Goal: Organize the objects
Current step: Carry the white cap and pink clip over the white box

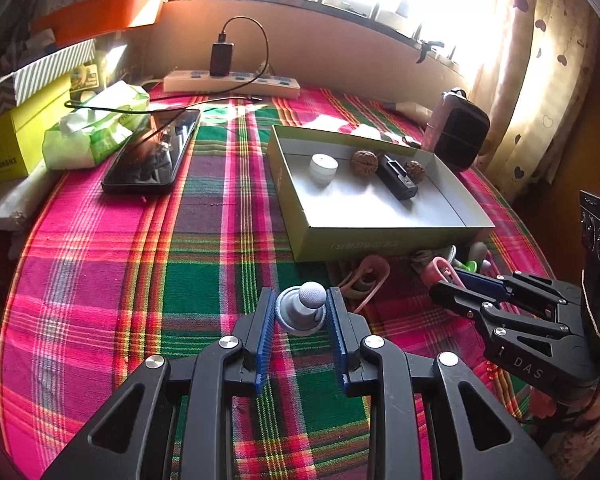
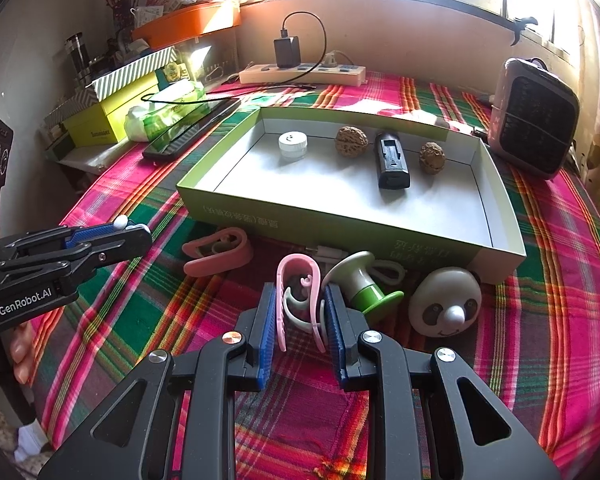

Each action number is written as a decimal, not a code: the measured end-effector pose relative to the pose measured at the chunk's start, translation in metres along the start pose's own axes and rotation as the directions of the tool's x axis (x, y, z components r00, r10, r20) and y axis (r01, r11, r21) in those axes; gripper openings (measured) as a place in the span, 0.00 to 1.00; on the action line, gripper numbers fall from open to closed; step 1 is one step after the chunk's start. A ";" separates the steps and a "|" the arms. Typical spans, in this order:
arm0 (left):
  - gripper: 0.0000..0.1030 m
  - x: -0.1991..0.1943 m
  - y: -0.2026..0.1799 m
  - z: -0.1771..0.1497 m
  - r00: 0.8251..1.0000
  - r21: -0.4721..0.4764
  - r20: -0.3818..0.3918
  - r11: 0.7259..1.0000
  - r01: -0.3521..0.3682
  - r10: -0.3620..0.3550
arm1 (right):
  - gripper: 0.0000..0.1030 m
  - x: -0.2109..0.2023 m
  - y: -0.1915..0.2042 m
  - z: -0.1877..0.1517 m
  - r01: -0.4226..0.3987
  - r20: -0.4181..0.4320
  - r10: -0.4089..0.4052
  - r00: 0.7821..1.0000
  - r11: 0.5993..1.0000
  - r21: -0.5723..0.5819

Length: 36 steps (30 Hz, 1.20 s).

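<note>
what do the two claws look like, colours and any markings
Both are matte black plastic linkage frames with triangular cutouts, silver round screw heads and blue ribbed finger pads. The left claw reads "GenRobot.AI" in white; the right claw shows "DAS" lettering.

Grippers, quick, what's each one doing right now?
Left gripper: closed on a small grey knob-shaped piece.
Right gripper: closed on a pink clip.

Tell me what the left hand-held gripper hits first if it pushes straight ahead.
Probably the green box's near wall. The left hand-held gripper holds a grey knob, with bare cloth ahead before the box; depth is unclear.
</note>
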<state>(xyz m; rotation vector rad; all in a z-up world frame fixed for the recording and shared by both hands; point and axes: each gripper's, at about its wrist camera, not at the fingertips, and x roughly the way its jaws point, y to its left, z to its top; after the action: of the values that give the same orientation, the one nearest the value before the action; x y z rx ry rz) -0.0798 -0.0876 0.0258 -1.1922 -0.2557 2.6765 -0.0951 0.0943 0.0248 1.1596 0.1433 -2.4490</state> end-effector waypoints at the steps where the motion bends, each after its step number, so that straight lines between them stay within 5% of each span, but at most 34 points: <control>1: 0.23 -0.001 -0.001 0.001 1.000 0.003 0.004 1.000 0.003 -0.003 | 0.24 -0.001 0.000 0.000 -0.003 0.001 0.003 1.000 1.000 0.001; 12: 0.23 -0.006 -0.016 0.019 1.000 0.033 0.021 0.999 0.021 -0.022 | 0.24 -0.015 -0.004 0.013 -0.025 0.041 0.024 0.999 1.000 0.013; 36: 0.23 0.040 -0.050 0.074 0.997 0.091 0.004 0.993 0.074 -0.075 | 0.24 -0.007 -0.066 0.060 0.095 0.060 -0.102 0.993 0.990 0.103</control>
<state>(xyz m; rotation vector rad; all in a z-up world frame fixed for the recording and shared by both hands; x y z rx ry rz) -0.1560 -0.0352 0.0575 -1.1237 -0.1747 2.5993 -0.1617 0.1399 0.0637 1.1373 0.0600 -2.6045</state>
